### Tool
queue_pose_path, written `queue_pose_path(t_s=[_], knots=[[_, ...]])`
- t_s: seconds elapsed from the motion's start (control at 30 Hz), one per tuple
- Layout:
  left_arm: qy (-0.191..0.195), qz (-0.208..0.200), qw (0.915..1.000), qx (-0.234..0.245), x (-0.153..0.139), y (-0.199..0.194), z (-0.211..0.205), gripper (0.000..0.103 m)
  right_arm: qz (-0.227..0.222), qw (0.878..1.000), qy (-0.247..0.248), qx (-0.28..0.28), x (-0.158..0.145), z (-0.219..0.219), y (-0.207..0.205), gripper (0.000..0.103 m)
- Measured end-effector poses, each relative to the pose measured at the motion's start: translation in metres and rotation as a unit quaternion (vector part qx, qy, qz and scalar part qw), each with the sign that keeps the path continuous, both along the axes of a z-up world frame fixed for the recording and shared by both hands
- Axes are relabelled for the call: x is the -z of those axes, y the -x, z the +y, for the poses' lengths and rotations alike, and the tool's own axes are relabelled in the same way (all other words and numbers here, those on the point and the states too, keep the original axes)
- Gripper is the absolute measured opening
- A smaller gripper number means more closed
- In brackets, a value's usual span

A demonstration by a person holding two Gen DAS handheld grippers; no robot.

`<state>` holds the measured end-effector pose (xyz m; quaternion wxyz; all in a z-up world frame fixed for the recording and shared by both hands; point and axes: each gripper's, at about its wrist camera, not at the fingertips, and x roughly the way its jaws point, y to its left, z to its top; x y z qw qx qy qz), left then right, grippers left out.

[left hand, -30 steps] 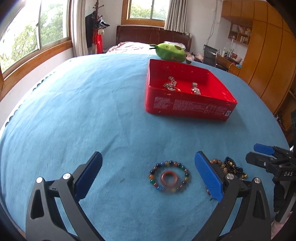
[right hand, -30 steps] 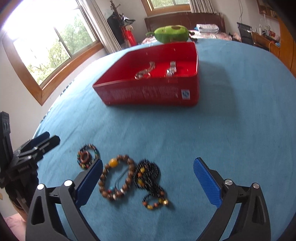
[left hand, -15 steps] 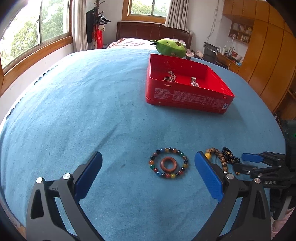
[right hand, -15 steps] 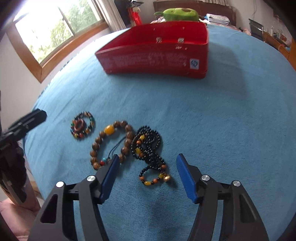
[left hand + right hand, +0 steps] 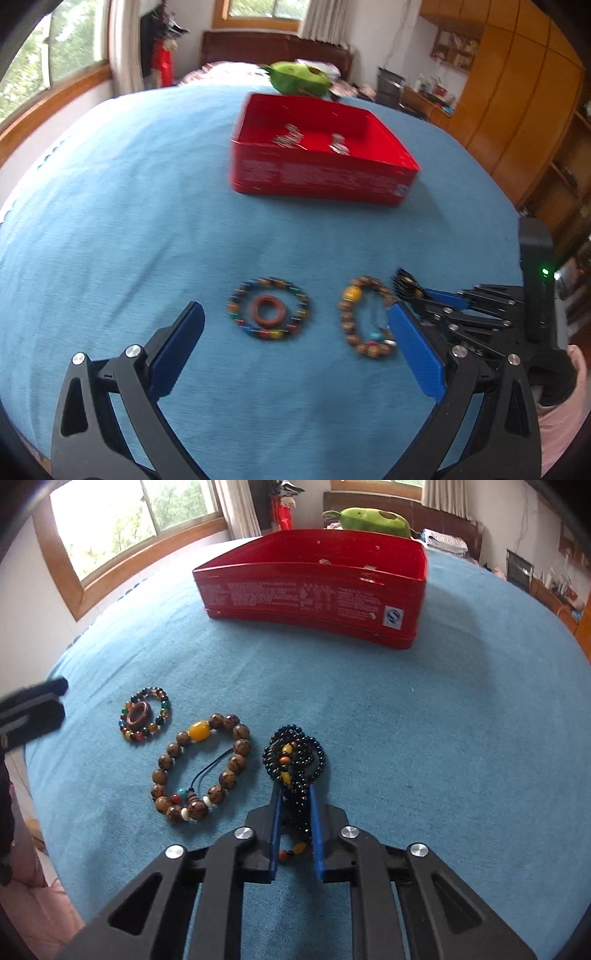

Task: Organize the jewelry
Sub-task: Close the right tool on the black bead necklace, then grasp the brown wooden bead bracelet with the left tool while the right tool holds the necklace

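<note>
On the blue cloth lie a multicoloured bead bracelet (image 5: 268, 309) (image 5: 145, 719) with a red-brown ring (image 5: 268, 311) inside it, a big brown wooden bead bracelet (image 5: 365, 317) (image 5: 201, 771) and a black bead necklace (image 5: 293, 760). My right gripper (image 5: 294, 794) is shut on the black necklace, low on the cloth; it shows at the right of the left wrist view (image 5: 436, 299). My left gripper (image 5: 293, 321) is open and empty, just in front of the multicoloured bracelet. A red tin box (image 5: 321, 177) (image 5: 314, 594) behind holds silver jewelry (image 5: 291, 136).
A green plush toy (image 5: 299, 78) (image 5: 373, 518) lies beyond the box. Windows stand at the left, wooden cabinets (image 5: 517, 110) at the right. The cloth's near edge runs close below both grippers.
My right gripper came down and closed its jaws on the black necklace. My left gripper shifted, so the bracelets sit closer and more central between its open fingers.
</note>
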<state>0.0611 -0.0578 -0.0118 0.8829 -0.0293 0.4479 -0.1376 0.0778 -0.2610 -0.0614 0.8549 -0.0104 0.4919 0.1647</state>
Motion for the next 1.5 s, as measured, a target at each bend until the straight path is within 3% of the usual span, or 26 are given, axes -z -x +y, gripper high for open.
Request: queue_pose_path(t_s=[0.27,0.33,0.37,0.4,0.6,0.87,0.93,1.0,1.2,1.5], knots=[[0.020,0.054,0.9963,0.064,0.015,-0.010,-0.049,0.097,0.011,0.998,-0.019,0.058,-0.001,-0.047,0.002,0.013],[0.023,0.059,0.9947,0.081,0.018,-0.010,-0.060,0.089,0.012,0.997,-0.023,0.073,-0.001,-0.061,0.005,0.013],[0.020,0.064,0.9935,0.092,0.021,-0.011,-0.067,0.076,0.012,0.997,-0.024,0.079,-0.001,-0.067,0.006,0.013],[0.020,0.070,0.9924,0.100,0.023,-0.012,-0.071,0.071,0.013,0.996,-0.026,0.083,0.000,-0.073,0.007,0.013],[0.023,0.109,0.9862,0.122,0.041,-0.028,-0.090,0.057,0.013,0.996,-0.039,0.084,0.000,-0.085,0.013,0.013],[0.010,0.146,0.9816,0.123,0.066,-0.044,-0.107,0.047,0.014,0.995,-0.056,0.081,0.002,-0.093,0.014,0.013],[-0.009,0.136,0.9831,0.122,0.066,-0.044,-0.111,0.034,0.013,0.995,-0.057,0.082,0.002,-0.093,0.014,0.013],[-0.016,0.136,0.9834,0.119,0.068,-0.044,-0.113,0.010,0.014,0.995,-0.058,0.082,0.001,-0.090,0.012,0.013],[0.007,0.137,0.9841,0.113,0.066,-0.043,-0.103,0.010,0.017,0.995,-0.065,0.078,0.000,-0.084,0.010,0.013],[0.027,0.086,0.9904,0.104,0.031,-0.029,-0.081,0.010,0.005,0.995,-0.068,0.066,-0.013,-0.068,0.008,0.013]])
